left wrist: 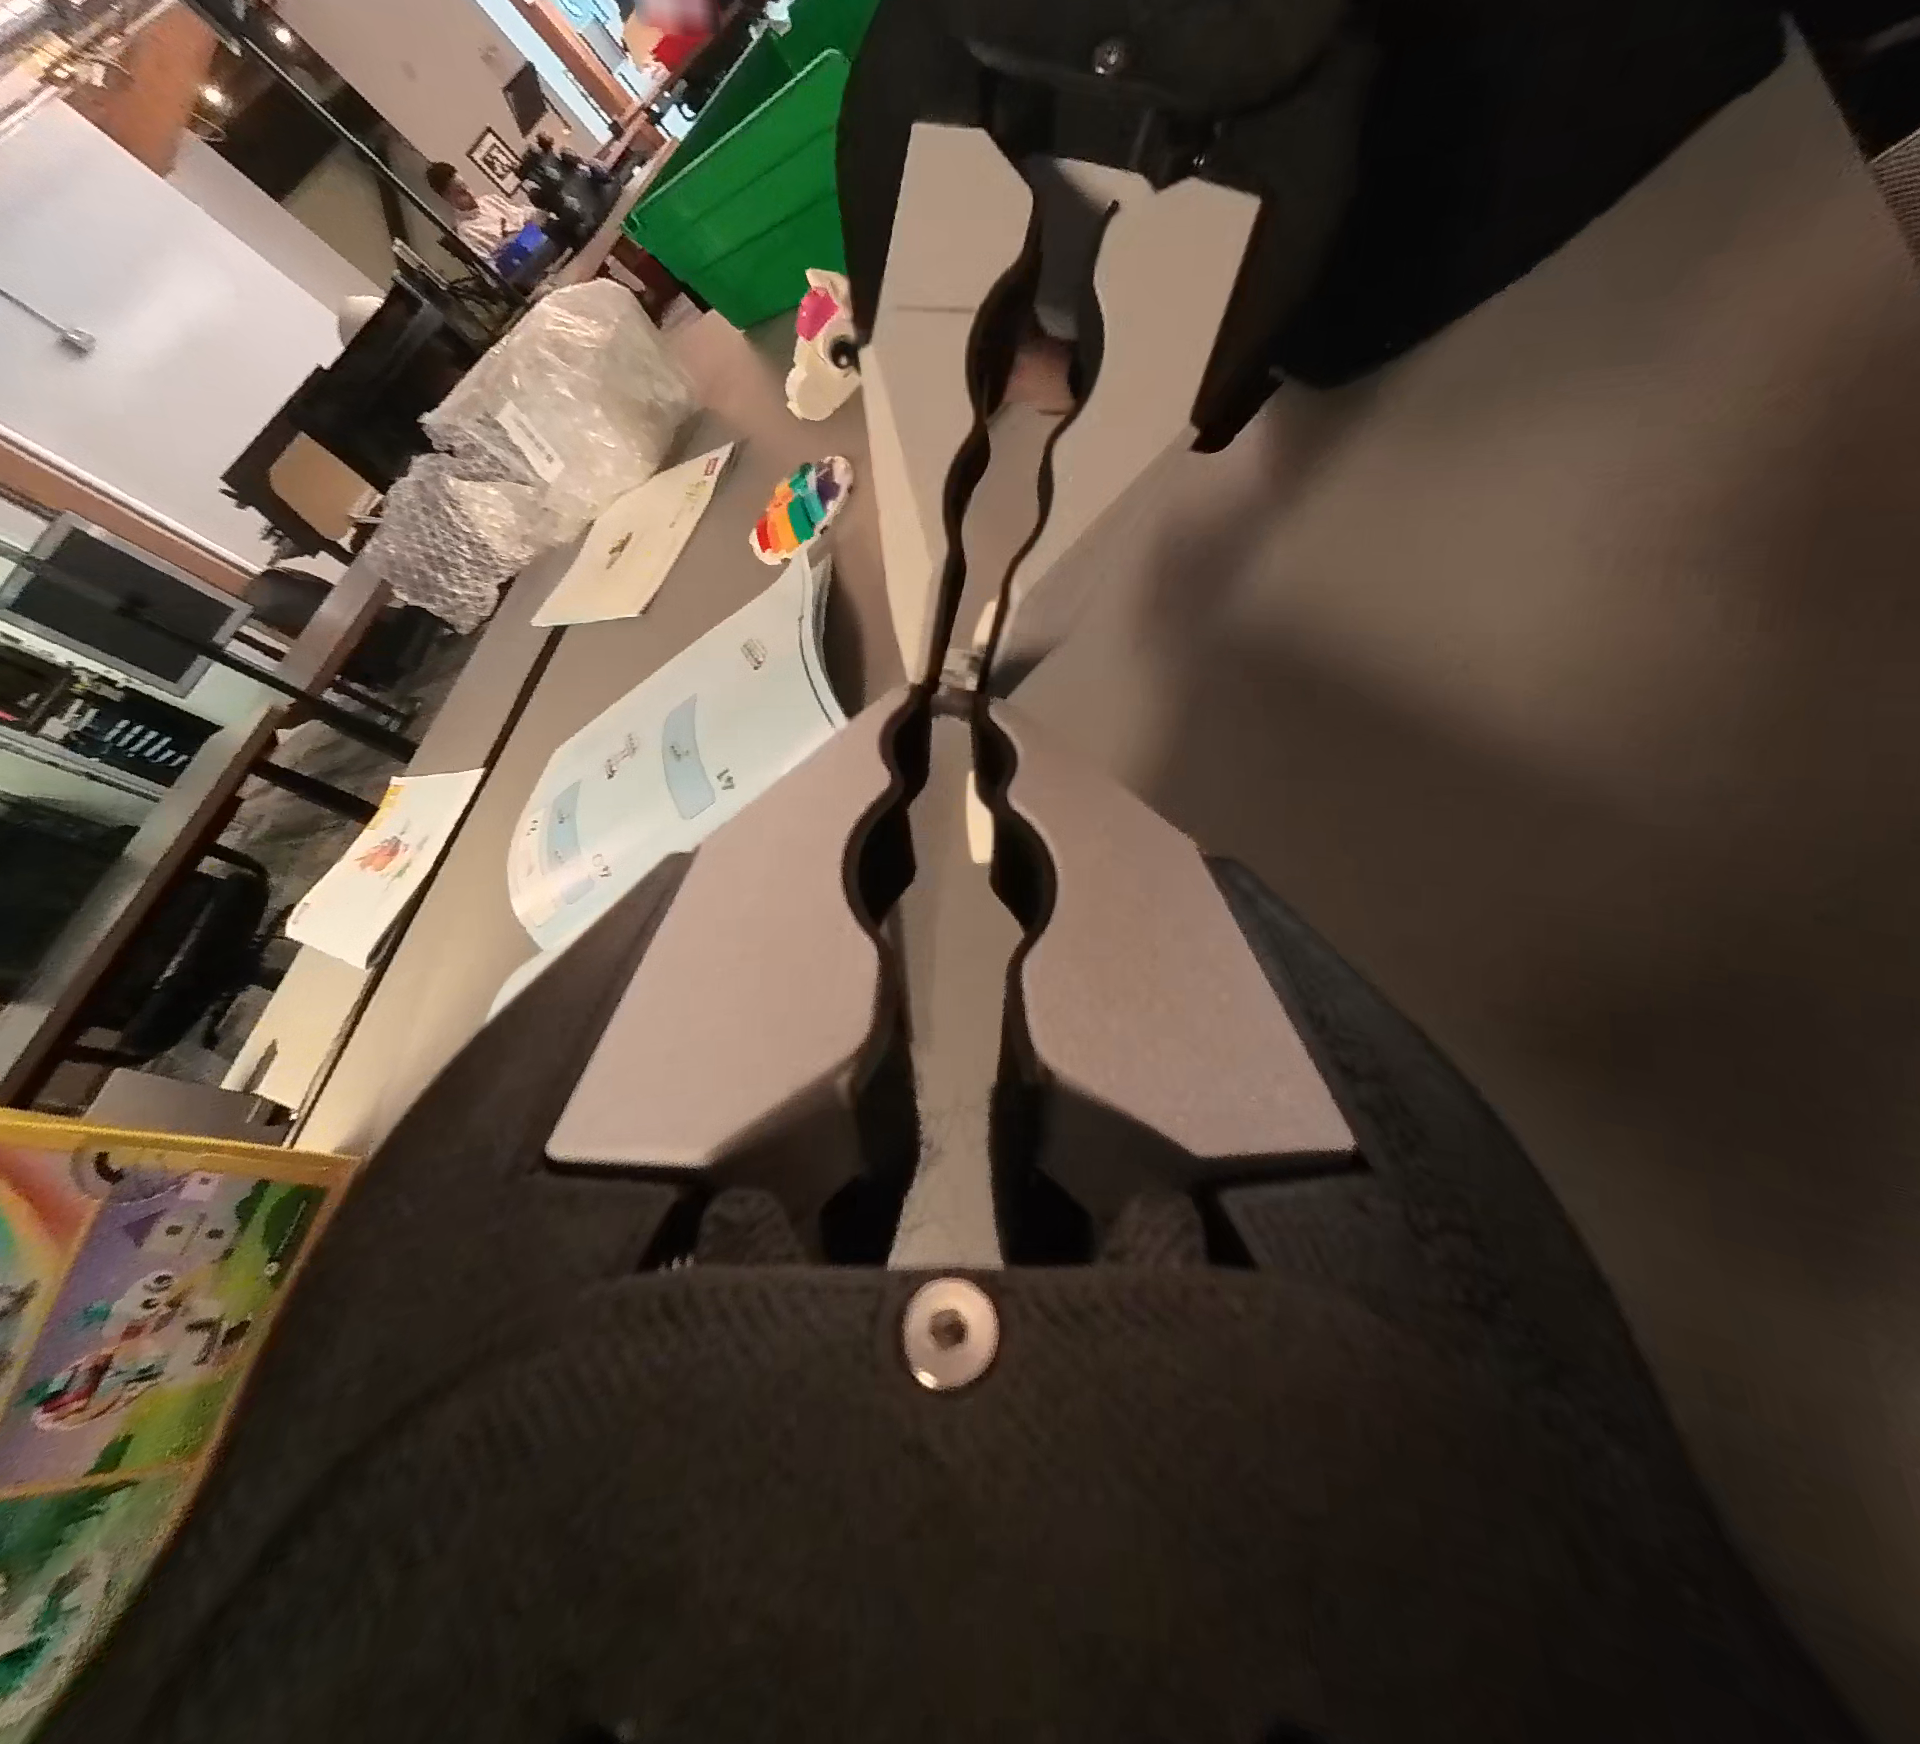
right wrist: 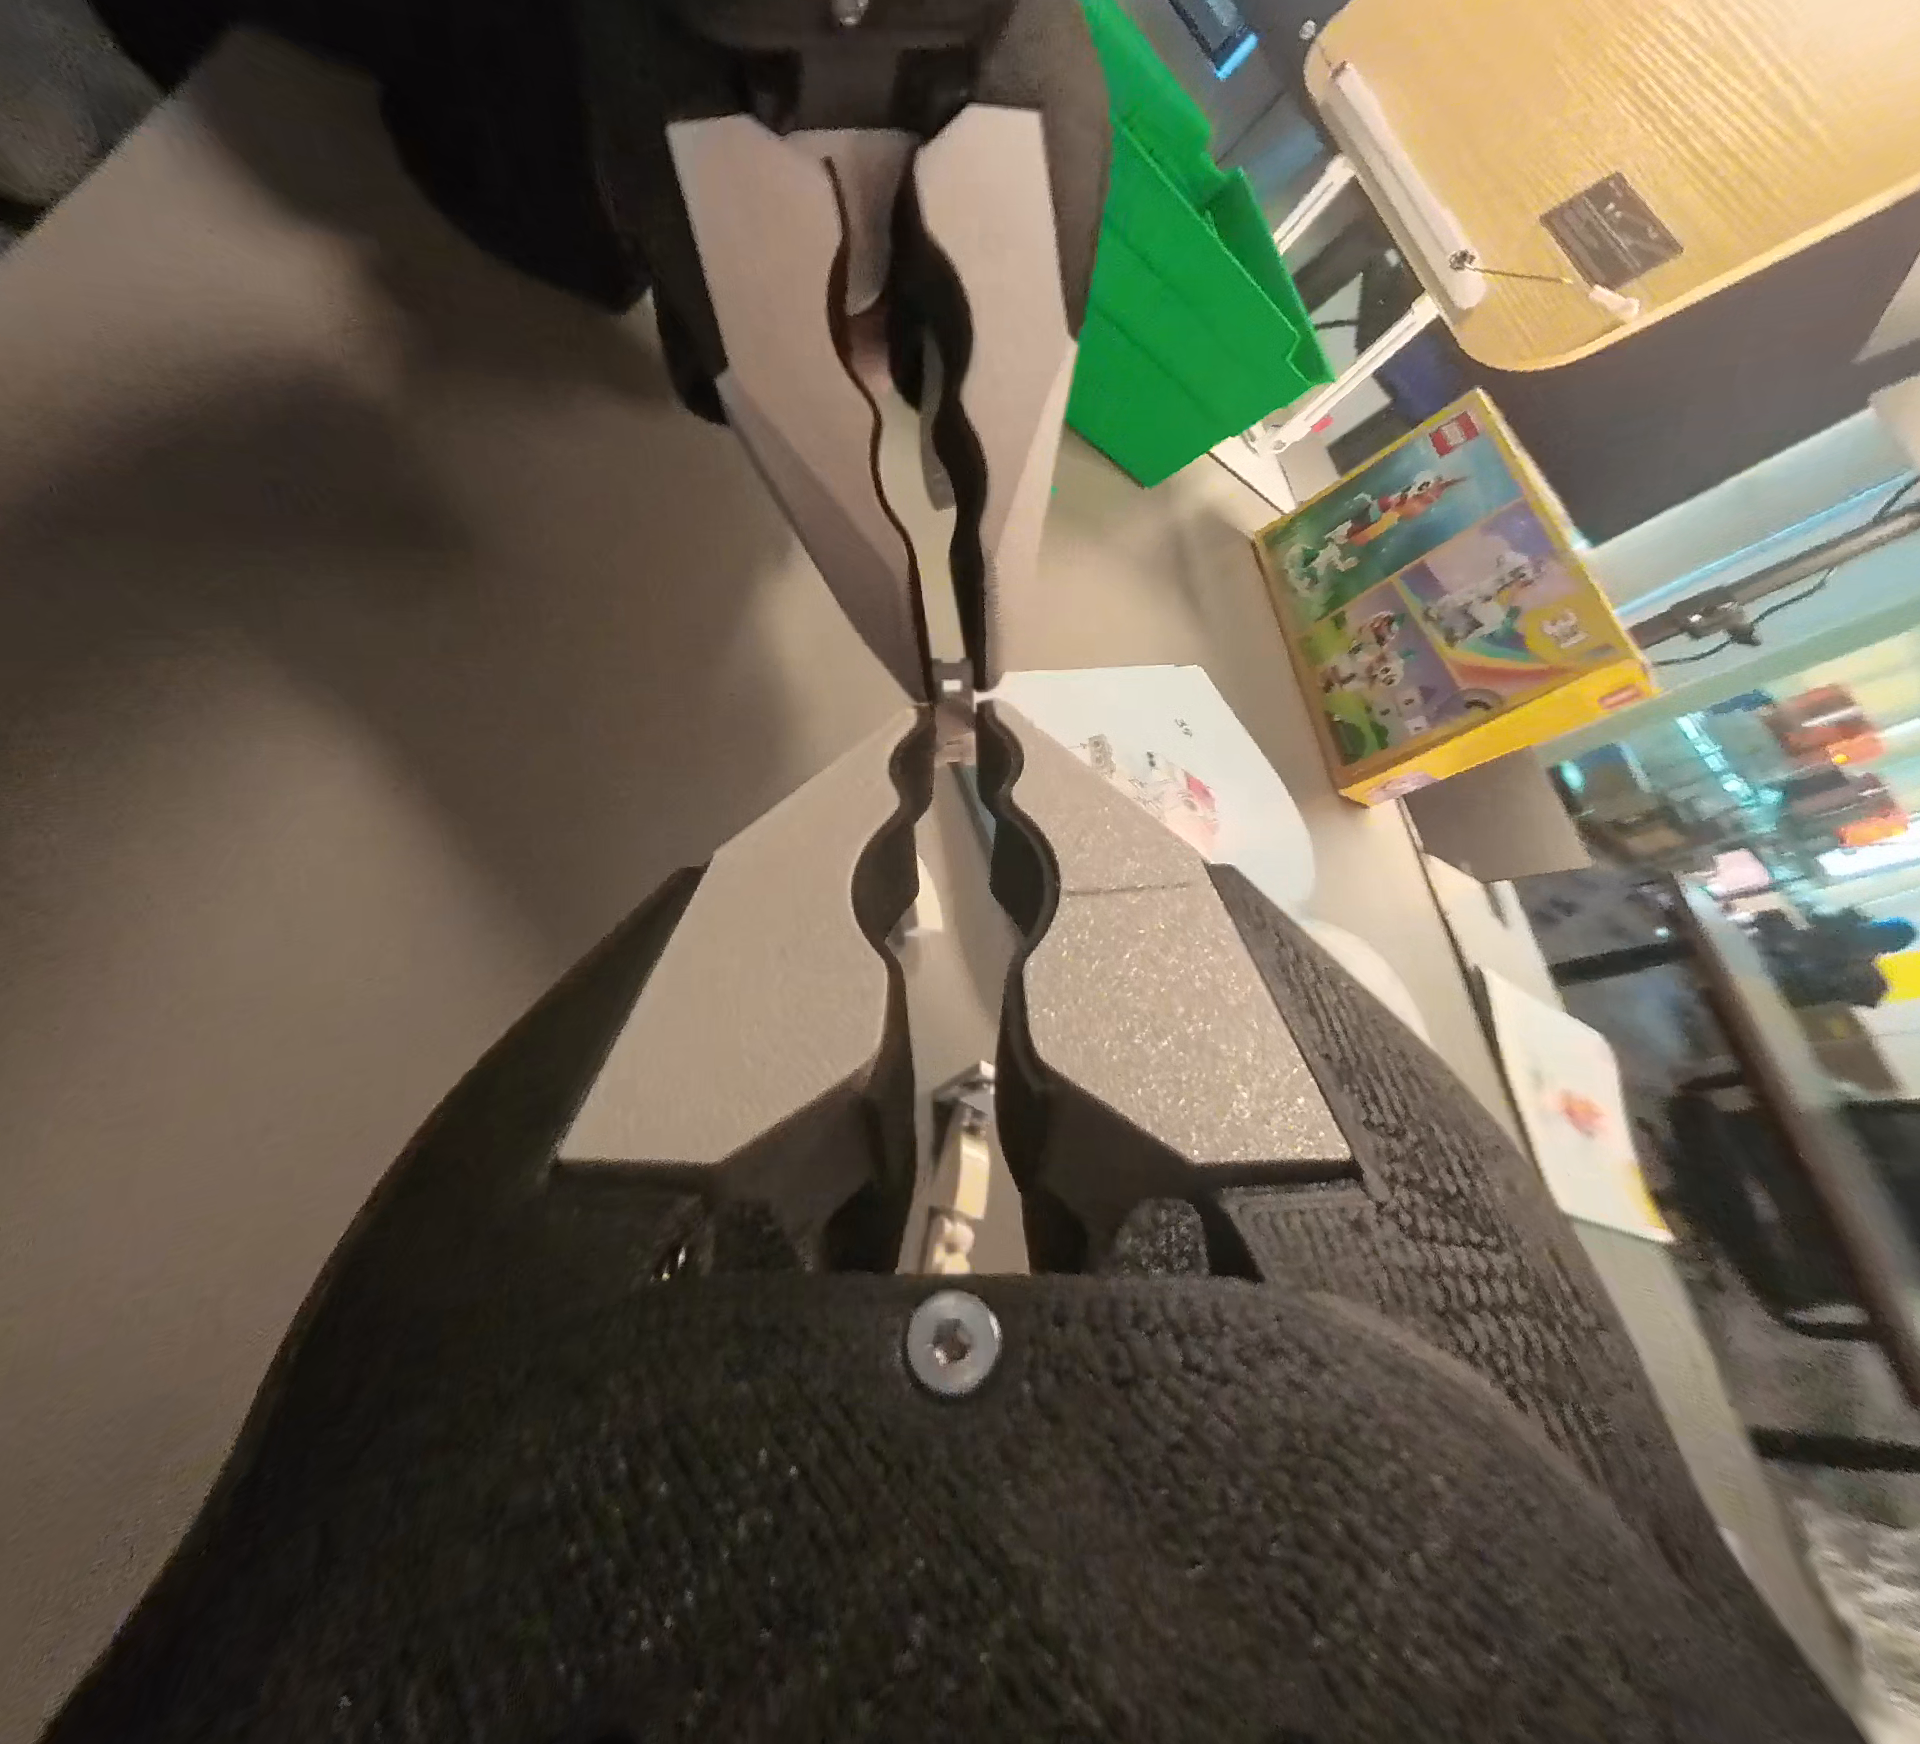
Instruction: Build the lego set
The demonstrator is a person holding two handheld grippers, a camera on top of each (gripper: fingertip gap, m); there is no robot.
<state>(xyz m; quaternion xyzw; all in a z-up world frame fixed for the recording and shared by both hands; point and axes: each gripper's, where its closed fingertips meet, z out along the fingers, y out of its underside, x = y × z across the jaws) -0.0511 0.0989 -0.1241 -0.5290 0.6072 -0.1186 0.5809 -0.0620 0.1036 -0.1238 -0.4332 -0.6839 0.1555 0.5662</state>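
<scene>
The two tongs meet tip to tip above the grey table (left wrist: 1455,655). The left gripper (left wrist: 948,707) has its fingers drawn narrow, pinching a small grey brick (left wrist: 958,668) at the very tips. The right gripper (right wrist: 948,728) faces it, also narrow, with its tips on a small grey piece (right wrist: 951,681). Whether that is one piece held by both or two pieces pressed together is hard to make out; the fingers cover most of it. Some pale bricks (right wrist: 961,1164) show through the gap low between the right fingers, mostly hidden.

Off to the side lie an open instruction booklet (left wrist: 665,790), partly covered by the left gripper, a rainbow-coloured build (left wrist: 802,512) and a white figure with a pink top (left wrist: 826,344), half hidden behind the right gripper. The set's box (right wrist: 1444,593) stands near green bins (right wrist: 1174,292); in the left wrist view the box is cut off by the frame edge. Bubble-wrapped bundles (left wrist: 551,437) and loose sheets (left wrist: 634,541) lie farther along the table.
</scene>
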